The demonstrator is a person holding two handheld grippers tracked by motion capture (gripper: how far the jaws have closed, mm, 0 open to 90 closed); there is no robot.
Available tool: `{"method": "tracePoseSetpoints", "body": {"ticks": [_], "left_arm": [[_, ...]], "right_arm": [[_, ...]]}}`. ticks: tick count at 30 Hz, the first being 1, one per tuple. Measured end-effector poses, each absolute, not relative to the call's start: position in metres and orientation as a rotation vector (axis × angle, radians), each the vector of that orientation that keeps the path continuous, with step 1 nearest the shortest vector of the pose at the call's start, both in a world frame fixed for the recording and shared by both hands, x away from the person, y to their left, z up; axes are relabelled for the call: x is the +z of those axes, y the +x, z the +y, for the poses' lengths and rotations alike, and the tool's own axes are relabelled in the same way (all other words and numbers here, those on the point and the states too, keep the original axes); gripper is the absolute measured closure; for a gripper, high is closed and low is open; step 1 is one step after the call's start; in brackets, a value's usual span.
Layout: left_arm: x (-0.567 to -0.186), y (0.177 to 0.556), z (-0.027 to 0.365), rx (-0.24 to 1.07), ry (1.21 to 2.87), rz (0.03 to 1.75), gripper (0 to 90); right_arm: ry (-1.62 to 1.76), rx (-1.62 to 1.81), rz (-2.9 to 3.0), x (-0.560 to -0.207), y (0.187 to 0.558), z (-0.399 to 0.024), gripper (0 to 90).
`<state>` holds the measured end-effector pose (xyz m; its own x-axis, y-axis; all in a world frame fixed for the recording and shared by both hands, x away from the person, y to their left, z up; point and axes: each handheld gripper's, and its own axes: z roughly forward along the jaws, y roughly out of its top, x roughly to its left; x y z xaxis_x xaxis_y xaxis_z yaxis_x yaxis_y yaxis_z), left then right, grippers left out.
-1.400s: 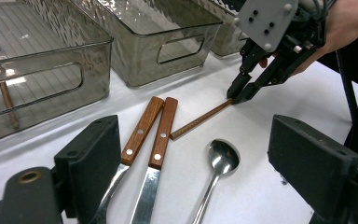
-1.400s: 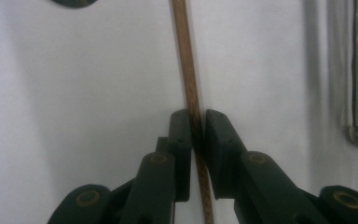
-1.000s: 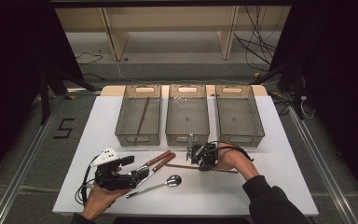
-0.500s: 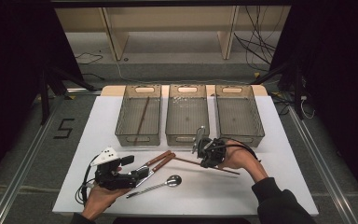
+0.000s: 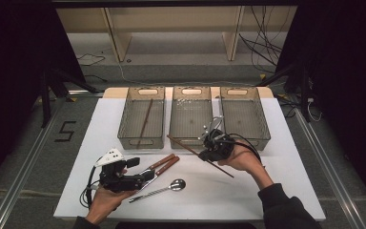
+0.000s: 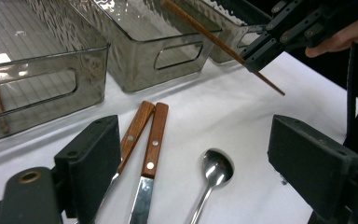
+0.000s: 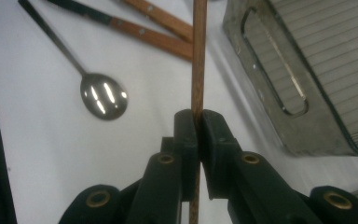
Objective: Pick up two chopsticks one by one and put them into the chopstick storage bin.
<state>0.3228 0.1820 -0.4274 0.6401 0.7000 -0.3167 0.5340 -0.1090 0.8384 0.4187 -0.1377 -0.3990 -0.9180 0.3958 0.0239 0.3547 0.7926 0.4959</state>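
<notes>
At the far side of the white table (image 5: 276,181), three clear grey bins are standing in a row, side by side. The left bin (image 5: 142,138) is holding one brown chopstick (image 5: 145,119) lying lengthwise along its floor. The middle bin (image 5: 191,114) is showing small pale specks near its far wall; what they are cannot be told. The right bin (image 5: 246,114) is showing a bare ribbed floor.

The right claw (image 5: 208,151) is hanging in front of the middle bin's near wall, clear of the table surface. Its jaws are pressing together on a second brown chopstick (image 5: 190,149), gripping it partway along; the stick is slanting, one end pointing up toward the left over the middle bin's near rim, the other pointing down toward the person. In the right gripper view the pads (image 7: 186,135) are closing flat on both sides of the stick (image 7: 198,56).

The left claw (image 5: 145,174) is resting low near the table's front, jaws standing wide and holding nothing. Just beyond it two wooden-handled knives (image 6: 144,140) are lying side by side, touching, with a metal spoon (image 5: 164,188) lying just beside them.
</notes>
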Motion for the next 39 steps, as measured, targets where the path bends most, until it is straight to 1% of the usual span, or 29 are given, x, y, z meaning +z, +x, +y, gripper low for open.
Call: {"method": "tracePoseSetpoints", "body": {"ticks": [7, 12, 18, 28, 39], "left_arm": [[-0.418, 0.33, 0.174, 0.162, 1.746, 1.013, 17.0], [-0.419, 0.335, 0.157, 0.146, 1.791, 1.002, 17.0], [-0.42, 0.342, 0.144, 0.12, 1.797, 1.023, 17.3], [-0.408, 0.355, 0.14, 0.099, 1.731, 1.053, 18.6], [-0.401, 0.37, 0.137, 0.048, 1.644, 1.104, 25.3]], "right_arm": [[0.648, 0.88, 2.853, -0.392, 0.415, -0.136, 85.5], [0.709, 0.98, 2.792, -0.385, 0.415, -0.132, 85.5], [0.751, 1.065, 2.751, -0.383, 0.415, -0.127, 85.5], [0.757, 1.125, 2.751, -0.384, 0.409, -0.119, 85.4], [0.747, 1.174, 2.737, -0.386, 0.398, -0.109, 85.4]]}}
